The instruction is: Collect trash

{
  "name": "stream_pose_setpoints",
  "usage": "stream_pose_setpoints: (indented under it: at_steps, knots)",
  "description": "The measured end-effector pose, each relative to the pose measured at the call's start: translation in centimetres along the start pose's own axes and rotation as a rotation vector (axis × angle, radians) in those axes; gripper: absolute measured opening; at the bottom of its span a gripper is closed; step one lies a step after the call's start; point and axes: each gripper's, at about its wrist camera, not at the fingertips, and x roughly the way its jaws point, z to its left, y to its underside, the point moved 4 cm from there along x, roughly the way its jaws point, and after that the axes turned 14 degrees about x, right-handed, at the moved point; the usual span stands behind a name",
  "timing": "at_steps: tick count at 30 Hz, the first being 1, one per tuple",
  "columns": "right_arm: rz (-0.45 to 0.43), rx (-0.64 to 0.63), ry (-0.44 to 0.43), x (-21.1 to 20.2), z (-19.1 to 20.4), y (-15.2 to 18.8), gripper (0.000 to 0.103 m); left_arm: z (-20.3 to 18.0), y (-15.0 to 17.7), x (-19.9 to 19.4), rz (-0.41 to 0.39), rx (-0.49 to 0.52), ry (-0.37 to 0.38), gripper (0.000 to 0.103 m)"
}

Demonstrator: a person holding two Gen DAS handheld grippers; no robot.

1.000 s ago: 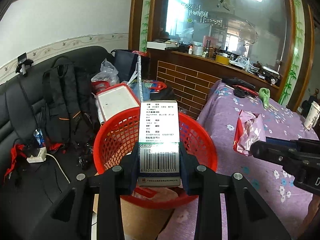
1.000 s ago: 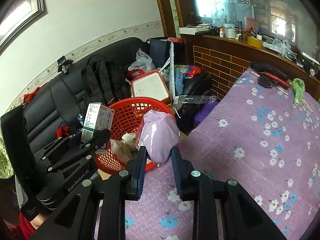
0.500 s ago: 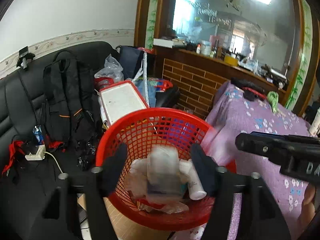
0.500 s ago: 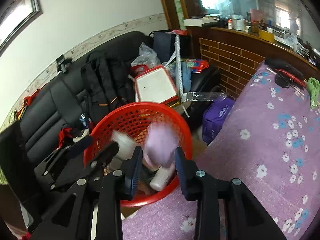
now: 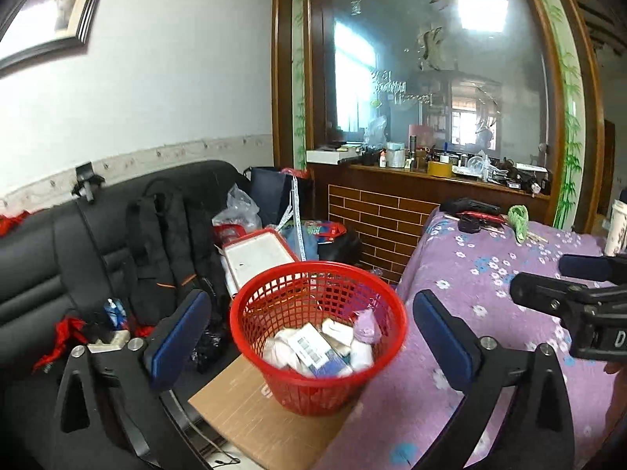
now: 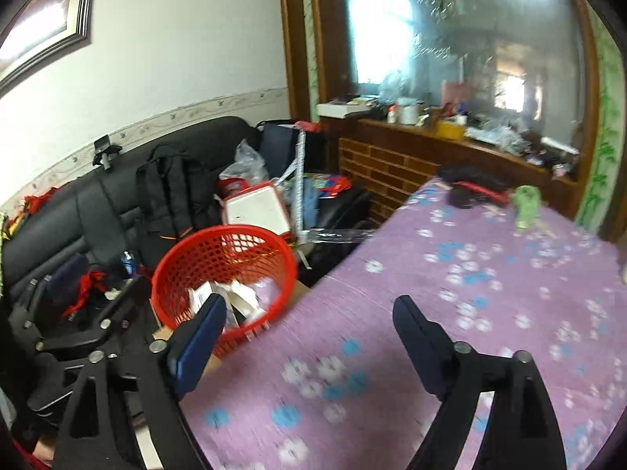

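A red mesh basket stands on a cardboard box beside the table. Inside it lie a white barcoded box, a pink wrapper and other white packets. My left gripper hovers above and behind the basket. Its jaws are opening wide and nothing is between them. In the right wrist view the basket sits at the lower left. My right gripper hangs over the table's edge next to it, its jaws also opening and holding nothing. Each gripper shows in the other's view: right gripper, left gripper.
The table wears a purple flowered cloth; a green rag and black-and-red items lie at its far end. A white cup stands at the right edge. A black sofa with a backpack and clutter fills the left.
The left gripper let go of the barcoded box and the right let go of the pink wrapper; both now lie in the basket. Both grippers drew back and up with jaws spread wide.
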Motion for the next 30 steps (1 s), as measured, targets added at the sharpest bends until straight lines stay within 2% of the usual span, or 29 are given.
stream_pose_setpoints:
  at_steps: [4,9,13,15,22,30]
  knots:
    - [-0.033,-0.022,0.085,-4.0,-2.1,2.6,0.096,-1.5,0.7,-2.7,0.006,0.035,-0.018,0.103]
    - [-0.067,0.003,0.151,-7.8,-4.9,5.1,0.099,-3.5,1.6,-4.8,0.022,0.102,-0.092,0.103]
    - [-0.080,0.023,0.186,-9.9,-6.4,6.7,0.101,-4.8,2.1,-5.9,0.035,0.091,-0.020,0.103]
    - [-0.077,0.043,0.187,-10.7,-7.1,7.3,0.101,-5.4,2.2,-6.7,0.026,0.090,-0.007,0.103]
    - [-0.078,0.073,0.203,-12.3,-7.9,8.7,0.101,-6.9,2.4,-8.1,0.012,0.105,0.024,0.103]
    - [-0.069,0.070,0.220,-12.3,-8.1,9.0,0.101,-8.1,3.1,-8.1,0.020,0.137,0.013,0.103]
